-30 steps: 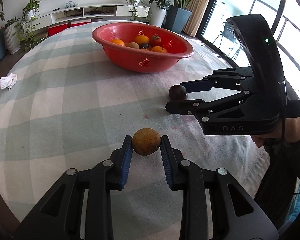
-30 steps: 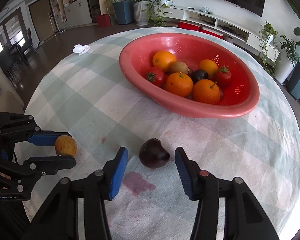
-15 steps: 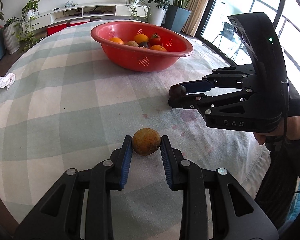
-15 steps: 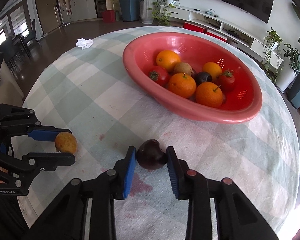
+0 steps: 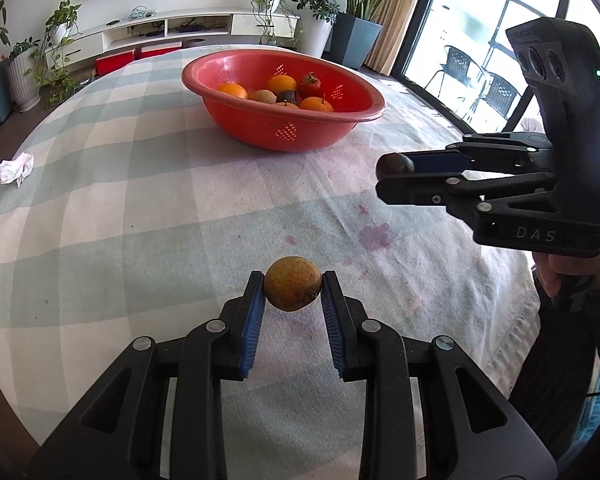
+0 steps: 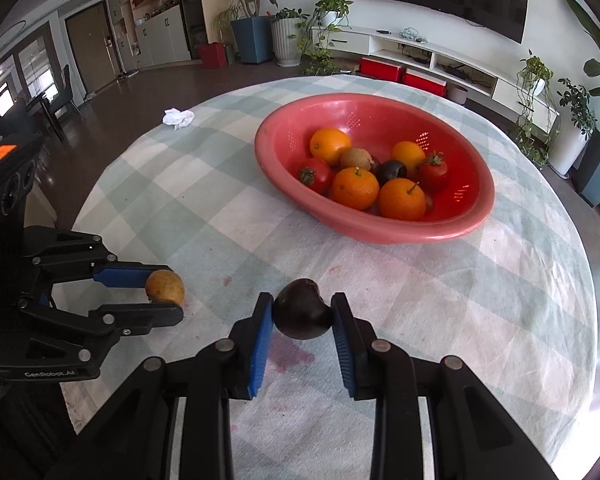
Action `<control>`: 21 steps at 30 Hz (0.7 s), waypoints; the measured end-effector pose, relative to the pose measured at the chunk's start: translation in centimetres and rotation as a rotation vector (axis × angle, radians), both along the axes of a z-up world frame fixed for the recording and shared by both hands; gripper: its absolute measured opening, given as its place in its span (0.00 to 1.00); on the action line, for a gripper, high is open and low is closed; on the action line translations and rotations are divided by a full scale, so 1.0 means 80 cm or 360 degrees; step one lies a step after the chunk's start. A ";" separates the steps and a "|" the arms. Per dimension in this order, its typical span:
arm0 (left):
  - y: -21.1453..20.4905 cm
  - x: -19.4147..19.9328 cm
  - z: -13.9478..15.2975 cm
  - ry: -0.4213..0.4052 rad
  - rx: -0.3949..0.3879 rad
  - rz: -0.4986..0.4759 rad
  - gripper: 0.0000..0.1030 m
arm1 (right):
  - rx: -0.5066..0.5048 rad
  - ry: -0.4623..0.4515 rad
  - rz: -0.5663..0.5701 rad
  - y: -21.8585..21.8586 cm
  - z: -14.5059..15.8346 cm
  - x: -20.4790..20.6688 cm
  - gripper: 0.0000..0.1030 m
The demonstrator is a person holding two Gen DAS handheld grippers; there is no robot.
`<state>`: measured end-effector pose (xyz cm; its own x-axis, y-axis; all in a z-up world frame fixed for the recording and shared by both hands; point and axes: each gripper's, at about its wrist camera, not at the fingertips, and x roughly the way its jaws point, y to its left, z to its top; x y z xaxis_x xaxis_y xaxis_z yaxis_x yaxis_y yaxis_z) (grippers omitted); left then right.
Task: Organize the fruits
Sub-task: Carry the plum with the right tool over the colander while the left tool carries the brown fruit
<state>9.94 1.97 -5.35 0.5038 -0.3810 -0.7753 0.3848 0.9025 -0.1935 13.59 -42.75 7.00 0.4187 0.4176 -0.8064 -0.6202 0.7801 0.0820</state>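
Lying at the far left edge of the checked tablecloth (image 5: pixel 100 216), a crumpled white tissue (image 5: pixel 15 167) is seen well apart from everything else. Nearer the front, a brownish-yellow round fruit (image 5: pixel 292 283) is pinched between the blue pads (image 5: pixel 254 322) of the left gripper (image 5: pixel 293 312); whether it rests on the cloth or is lifted just off it cannot be told. Farther back, past the middle of the table, a red perforated bowl (image 5: pixel 284 136) is placed, and oranges (image 6: pixel 355 188), two red tomatoes (image 6: pixel 315 174), a brown kiwi-like fruit (image 6: pixel 356 158) and a dark fruit (image 6: pixel 391 171) are held inside it. Purple stains (image 5: pixel 374 236) are seen on the cloth between the bowl and the grippers. To the right, a dark purple fruit (image 6: pixel 302 314) is clamped between the pads of the right gripper (image 6: pixel 302 332), whose jaws have just been closing onto it; it is carried clear above the cloth, near the bowl's right rim in the left wrist view. A hand (image 5: pixel 568 276) is wrapped around the right gripper's handle.
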 end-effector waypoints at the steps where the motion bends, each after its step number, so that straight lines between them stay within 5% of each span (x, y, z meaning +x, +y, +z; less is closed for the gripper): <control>1: 0.000 0.000 0.002 -0.0003 -0.0001 0.0001 0.26 | 0.0017 -0.0005 -0.0014 -0.005 0.005 -0.001 0.31; 10: 0.004 0.023 0.044 -0.0109 0.0035 0.0010 0.26 | 0.0130 -0.0067 -0.0211 -0.059 0.045 0.021 0.31; 21: -0.002 0.131 0.114 -0.0254 0.0153 0.0012 0.26 | 0.0252 -0.0140 -0.0364 -0.071 0.091 0.082 0.31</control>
<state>20.43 1.82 3.74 0.6256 -0.3050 -0.7180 0.3971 0.9168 -0.0434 20.13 -48.46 14.29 0.5818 0.4220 -0.6953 -0.4399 0.8823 0.1675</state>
